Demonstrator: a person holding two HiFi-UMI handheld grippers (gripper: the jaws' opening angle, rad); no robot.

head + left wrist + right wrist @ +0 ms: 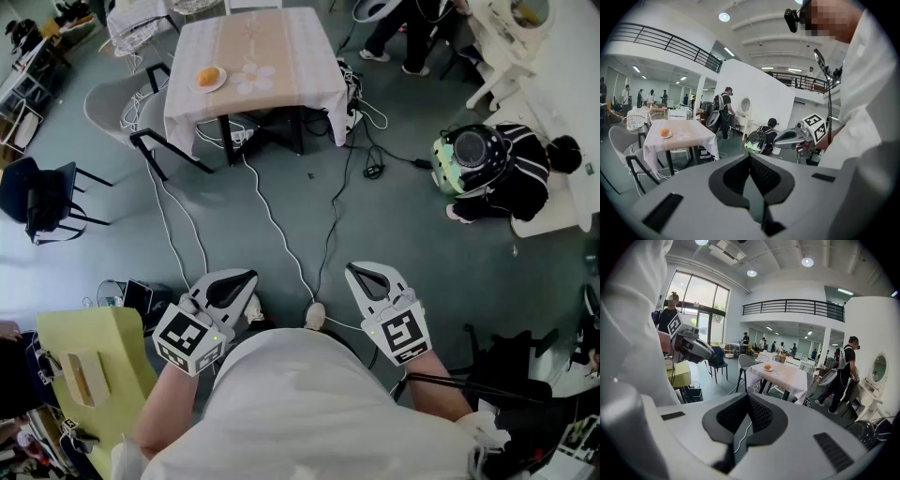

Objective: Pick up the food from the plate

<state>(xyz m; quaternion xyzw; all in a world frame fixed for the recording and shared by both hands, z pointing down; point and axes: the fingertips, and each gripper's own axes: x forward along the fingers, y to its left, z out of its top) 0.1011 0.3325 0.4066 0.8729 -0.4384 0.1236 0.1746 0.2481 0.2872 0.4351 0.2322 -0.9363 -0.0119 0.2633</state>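
**A:** Item one: the food (208, 76). Where do we enter it?

**B:** One round, orange-brown piece on a small white plate (221, 84). The plate sits near the left corner of the table (281, 52), on the edge nearer to us. We see no long axis on it, so we judge that any direction of approach will do.

**A:** Item two: the grippers.

**B:** The left gripper (246, 279) has its jaws pressed together with nothing between them. The right gripper (356, 273) is the same, closed and empty. We hold both low against the body, pointing forward.

**A:** The relation between items one and two?

**B:** The food lies well apart from both, straight ahead across open floor and a little to our left. We judge the left gripper slightly nearer and better lined up. Neither can reach it before we walk to the table, and the jaws must part first.

**A:** Item three: the surface.

**B:** A pale tablecloth hangs over the edges, with a beige runner down the middle. Apart from the plate, the top is bare.

**A:** Item four: the room.

**B:** The floor is grey. White and black cables (272, 216) trail from under the table towards our feet, and we count them a tripping risk. A grey chair (112, 108) stands just left of the table, a dark chair (42, 202) further left, and a yellow box (94, 361) at our left side. A person crouches (511, 173) off to the right.
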